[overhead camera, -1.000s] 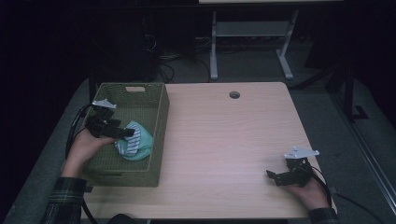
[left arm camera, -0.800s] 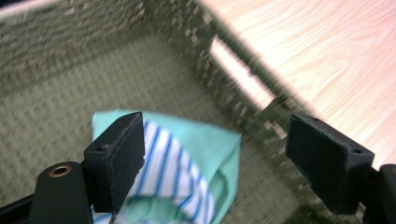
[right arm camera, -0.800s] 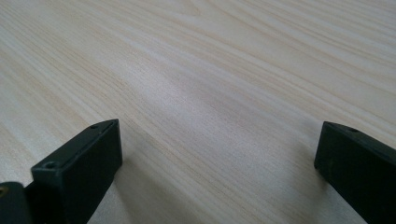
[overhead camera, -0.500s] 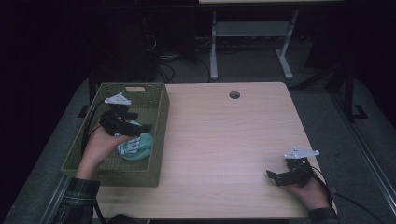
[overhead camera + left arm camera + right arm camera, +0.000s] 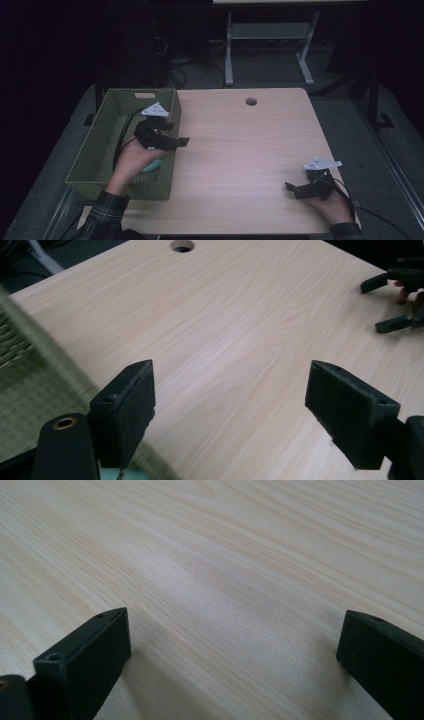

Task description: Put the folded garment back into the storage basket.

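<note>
Left gripper (image 5: 172, 142) fingers wide, empty, over the right rim of the green woven rectangular basket (image 5: 100, 150). Crumpled teal cloth (image 5: 152, 164) lies in the basket, below and behind those fingers. Right gripper (image 5: 300, 190), also wide and empty, rests far across the light wooden table (image 5: 250, 150).

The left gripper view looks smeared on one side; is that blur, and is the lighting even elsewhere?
Left gripper view: the green basket is streaked with motion blur, the table sharp. High view: table lit, surroundings dark. Right gripper view: the wood far off goes soft, with soft shadows by the jaws.
</note>
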`<state>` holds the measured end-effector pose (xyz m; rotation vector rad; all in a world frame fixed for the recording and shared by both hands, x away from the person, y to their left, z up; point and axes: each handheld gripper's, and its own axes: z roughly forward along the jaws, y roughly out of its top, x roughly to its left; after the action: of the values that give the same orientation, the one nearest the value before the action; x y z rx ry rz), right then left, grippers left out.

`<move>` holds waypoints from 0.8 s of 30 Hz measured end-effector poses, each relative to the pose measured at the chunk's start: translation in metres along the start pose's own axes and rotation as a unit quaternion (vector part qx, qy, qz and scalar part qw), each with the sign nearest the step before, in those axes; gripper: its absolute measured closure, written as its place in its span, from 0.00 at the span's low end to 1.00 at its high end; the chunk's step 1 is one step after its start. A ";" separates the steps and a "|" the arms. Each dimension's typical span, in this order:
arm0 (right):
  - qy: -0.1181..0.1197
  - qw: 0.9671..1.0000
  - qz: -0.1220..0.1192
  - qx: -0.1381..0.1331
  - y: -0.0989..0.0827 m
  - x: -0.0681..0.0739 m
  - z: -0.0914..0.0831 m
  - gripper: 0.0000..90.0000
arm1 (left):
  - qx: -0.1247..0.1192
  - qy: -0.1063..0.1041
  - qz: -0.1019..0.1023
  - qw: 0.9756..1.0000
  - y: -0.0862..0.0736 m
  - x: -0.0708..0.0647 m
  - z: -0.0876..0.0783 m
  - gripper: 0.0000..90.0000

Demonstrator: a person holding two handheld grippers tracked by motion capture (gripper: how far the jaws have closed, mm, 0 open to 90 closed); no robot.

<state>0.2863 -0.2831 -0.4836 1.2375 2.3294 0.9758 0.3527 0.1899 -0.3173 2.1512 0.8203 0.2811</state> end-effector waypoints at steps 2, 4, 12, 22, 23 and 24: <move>0.000 1.000 0.000 0.000 0.000 0.000 0.000 0.01 | -0.002 -0.004 -0.001 1.000 0.001 -0.004 0.003 0.22; 0.000 1.000 0.000 0.000 0.000 0.000 0.000 0.01 | -0.005 -0.013 0.012 1.000 0.006 -0.014 0.012 0.22; 0.000 1.000 0.000 0.000 0.000 0.000 0.000 0.01 | -0.012 -0.030 0.034 0.999 0.013 -0.039 0.032 0.21; 0.000 1.000 0.000 0.000 0.000 0.000 0.000 0.01 | -0.008 -0.045 0.051 0.998 0.011 -0.061 0.062 0.20; 0.000 1.000 0.000 0.000 0.000 0.000 0.000 0.01 | -0.005 -0.045 0.059 0.997 0.010 -0.066 0.069 0.20; 0.000 1.000 0.000 0.000 0.000 0.000 0.000 0.01 | -0.005 -0.045 0.059 0.997 0.010 -0.066 0.069 0.19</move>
<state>0.2863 -0.2831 -0.4836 1.2371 2.3308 0.9754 0.3378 0.1012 -0.3498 2.1908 0.6400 0.2460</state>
